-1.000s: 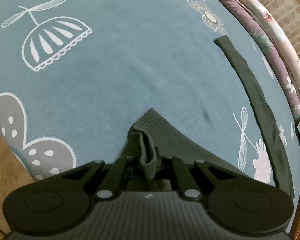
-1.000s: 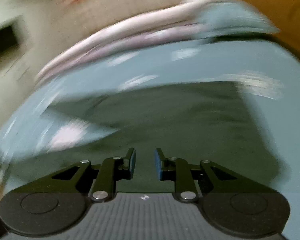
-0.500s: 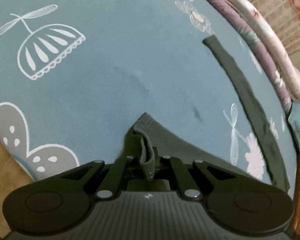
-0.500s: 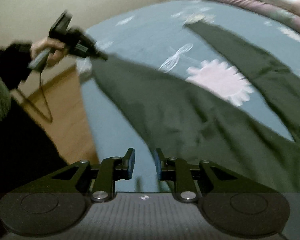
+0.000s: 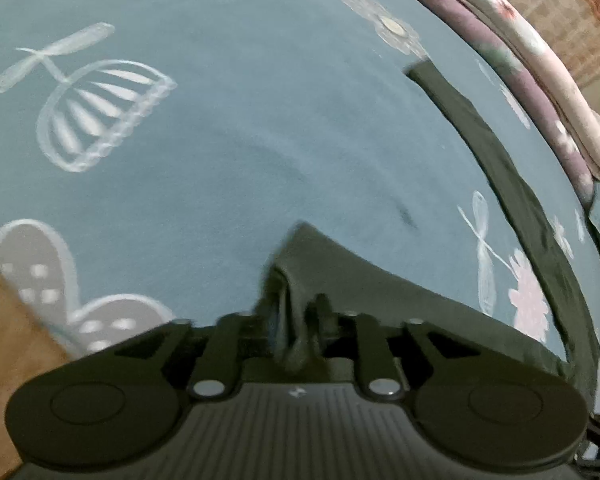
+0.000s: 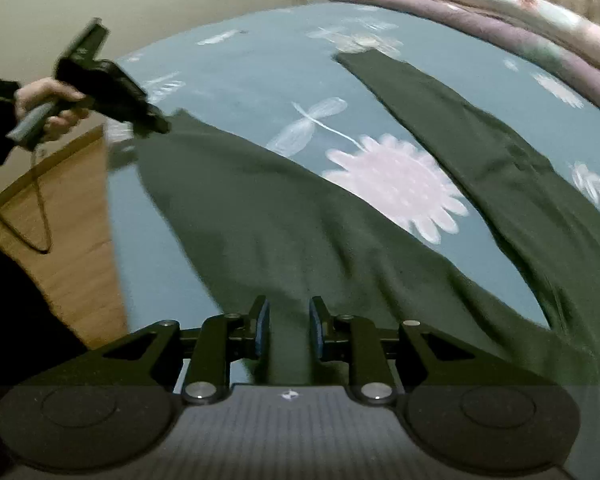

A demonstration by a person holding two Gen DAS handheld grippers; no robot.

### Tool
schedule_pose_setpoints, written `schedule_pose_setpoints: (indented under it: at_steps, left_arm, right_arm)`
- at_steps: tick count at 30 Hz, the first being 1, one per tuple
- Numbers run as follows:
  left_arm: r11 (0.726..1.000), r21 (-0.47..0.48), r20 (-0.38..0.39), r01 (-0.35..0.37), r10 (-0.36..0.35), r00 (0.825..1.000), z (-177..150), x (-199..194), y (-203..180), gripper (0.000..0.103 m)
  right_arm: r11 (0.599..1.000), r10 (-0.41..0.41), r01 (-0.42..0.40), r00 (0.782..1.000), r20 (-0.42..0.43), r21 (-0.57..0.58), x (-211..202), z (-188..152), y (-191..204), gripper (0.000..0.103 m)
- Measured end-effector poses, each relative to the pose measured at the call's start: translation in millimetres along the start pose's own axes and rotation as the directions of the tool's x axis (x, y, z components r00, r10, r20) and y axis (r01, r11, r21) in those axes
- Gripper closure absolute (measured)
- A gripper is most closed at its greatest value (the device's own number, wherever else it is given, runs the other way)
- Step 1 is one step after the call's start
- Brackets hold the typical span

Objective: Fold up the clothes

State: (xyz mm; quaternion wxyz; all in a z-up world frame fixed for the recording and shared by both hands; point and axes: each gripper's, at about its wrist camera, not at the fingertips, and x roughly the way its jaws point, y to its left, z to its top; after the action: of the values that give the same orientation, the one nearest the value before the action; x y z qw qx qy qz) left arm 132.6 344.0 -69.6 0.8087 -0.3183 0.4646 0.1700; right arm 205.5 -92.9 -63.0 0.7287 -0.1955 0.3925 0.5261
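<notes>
A: Since the earlier frame the left claw [image 5: 296,320] has just been opening; the garment's cuff is still between its fingers, loose now, not pinched.

B: And the right claw [image 6: 288,326]?

A: Slightly spread, over the dark green garment [image 6: 268,216], pinching nothing. The garment lies across the lower half of the frame on the blue bedsheet [image 6: 260,64], one sleeve [image 6: 472,136] reaching to upper right.

B: How to fold well?

A: Probably lay the cuff flat and smooth wrinkles first. No containers are visible.
</notes>
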Motion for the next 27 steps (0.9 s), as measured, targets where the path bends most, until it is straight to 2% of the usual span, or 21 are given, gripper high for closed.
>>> schedule_pose_setpoints:
  at_steps: [4, 5, 7, 9, 11, 12, 14, 16, 19, 20, 21, 23, 25, 27]
  left_arm:
    - [0.995, 0.005, 0.067, -0.104, 0.103, 0.992, -3, -25, 13, 0.081]
    - [0.994, 0.031, 0.086, -0.109, 0.106, 0.991, -5, -33, 10, 0.081]
    - [0.992, 0.100, 0.095, -0.074, 0.064, 0.993, -13, -42, -7, 0.078]
    - [0.980, 0.197, 0.051, 0.017, -0.028, 0.998, -25, -41, -33, 0.073]
    - [0.948, 0.295, -0.010, 0.120, -0.122, 0.992, -41, -37, -62, 0.073]
    - [0.923, 0.338, -0.052, 0.182, -0.175, 0.983, -50, -33, -77, 0.073]
    - [0.865, 0.383, -0.150, 0.322, -0.286, 0.946, -69, -21, -108, 0.072]
    - [0.810, 0.412, -0.226, 0.417, -0.352, 0.908, -82, -7, -133, 0.071]
    - [0.754, 0.482, -0.298, 0.447, -0.339, 0.892, -97, 20, -161, 0.071]
    - [0.747, 0.495, -0.309, 0.444, -0.326, 0.894, -98, 29, -164, 0.071]
    - [0.754, 0.495, -0.322, 0.432, -0.303, 0.897, -99, 38, -165, 0.072]
    - [0.741, 0.490, -0.326, 0.460, -0.333, 0.885, -97, 38, -163, 0.069]
    - [0.730, 0.527, -0.314, 0.436, -0.310, 0.897, -95, 30, -156, 0.069]
    - [0.693, 0.596, -0.289, 0.406, -0.287, 0.914, -99, 20, -159, 0.068]
  right_arm:
    - [0.998, 0.045, -0.045, 0.999, -0.001, -0.037, 8, 4, 9, 0.077]
    - [0.997, 0.060, -0.060, 0.998, 0.001, -0.042, 11, 7, 10, 0.077]
    - [0.993, 0.107, -0.107, 0.994, 0.007, -0.044, 23, 13, 13, 0.077]
    - [0.988, 0.150, -0.149, 0.989, 0.008, -0.048, 35, 20, 14, 0.077]
    - [0.987, 0.158, -0.158, 0.987, 0.000, -0.040, 50, 26, 10, 0.077]
    - [0.989, 0.148, -0.148, 0.989, -0.008, -0.026, 57, 27, 6, 0.077]
    - [0.990, 0.140, -0.139, 0.990, -0.015, 0.009, 70, 30, -4, 0.081]
    - [0.986, 0.155, -0.154, 0.988, 0.000, 0.061, 76, 30, -16, 0.081]
    - [0.984, 0.141, -0.141, 0.990, 0.011, 0.110, 76, 29, -21, 0.081]
    - [0.984, 0.130, -0.131, 0.991, 0.012, 0.118, 76, 29, -21, 0.081]
    - [0.986, 0.117, -0.118, 0.993, 0.012, 0.120, 74, 29, -19, 0.081]
    - [0.994, 0.079, -0.080, 0.997, 0.012, 0.073, 64, 30, -8, 0.080]
    - [0.999, 0.049, -0.049, 0.999, 0.019, -0.013, 48, 28, 5, 0.078]
    - [0.993, 0.042, -0.039, 0.999, 0.025, -0.112, 32, 24, 19, 0.078]
